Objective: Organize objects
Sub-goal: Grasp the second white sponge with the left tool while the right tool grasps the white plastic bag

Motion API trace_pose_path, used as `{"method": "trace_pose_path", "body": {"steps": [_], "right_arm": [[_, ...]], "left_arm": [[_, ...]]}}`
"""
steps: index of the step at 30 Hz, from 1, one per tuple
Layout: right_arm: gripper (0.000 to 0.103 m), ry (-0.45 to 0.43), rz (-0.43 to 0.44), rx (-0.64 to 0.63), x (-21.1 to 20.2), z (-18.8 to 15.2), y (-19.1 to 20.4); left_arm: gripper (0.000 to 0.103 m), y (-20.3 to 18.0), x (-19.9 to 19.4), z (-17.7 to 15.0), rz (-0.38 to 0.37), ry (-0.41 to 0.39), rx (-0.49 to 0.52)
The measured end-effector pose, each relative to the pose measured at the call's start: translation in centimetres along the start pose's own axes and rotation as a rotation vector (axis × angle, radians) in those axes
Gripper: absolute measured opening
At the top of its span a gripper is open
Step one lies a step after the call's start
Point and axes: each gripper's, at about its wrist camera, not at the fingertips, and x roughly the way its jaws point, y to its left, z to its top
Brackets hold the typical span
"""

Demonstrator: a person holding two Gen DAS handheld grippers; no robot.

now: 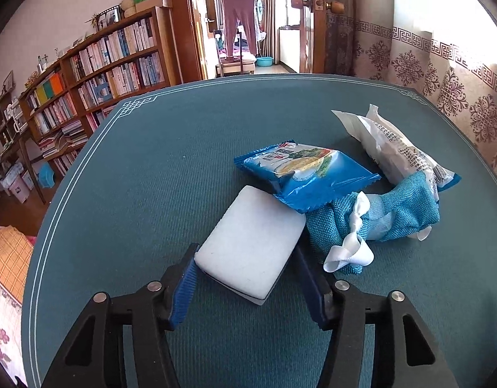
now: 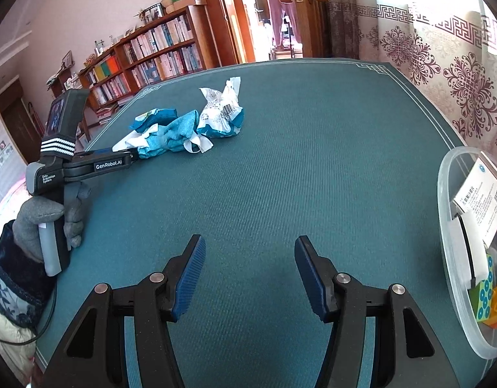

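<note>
A white sponge block [image 1: 251,236] lies on the teal table [image 1: 145,177], one far corner tucked under a blue snack packet [image 1: 306,174]. My left gripper [image 1: 246,251] is shut on the sponge, a blue pad against each long side. Beside it are a teal cloth with a white ribbon [image 1: 394,213] and a white printed packet [image 1: 390,148]. In the right wrist view the same heap shows at the far left, cloth [image 2: 180,129] and white packet [image 2: 221,116], with the left gripper [image 2: 132,156] reaching into it. My right gripper [image 2: 248,242] stands open above bare table.
A clear plastic tub [image 2: 448,226] stands at the right table edge, holding a white printed box [image 2: 484,200] and toy bricks [image 2: 487,297]. A gloved hand [image 2: 44,216] holds the left tool at the left edge. Bookshelves and a doorway lie beyond the table.
</note>
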Motion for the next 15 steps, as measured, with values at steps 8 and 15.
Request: {"method": "trace_pose_path", "body": {"steps": [8,15], "right_arm": [[0.059,-0.072,-0.015,-0.014,1.4,3.9,1.3],[0.059,-0.109,-0.022,-0.023,3.9,7.8,2.2]], "left_arm": [[0.057,1.0,-0.9,-0.4,0.003,-0.031,-0.054],[0.057,0.5,-1.9,-0.6,0.043,-0.076,-0.044]]}}
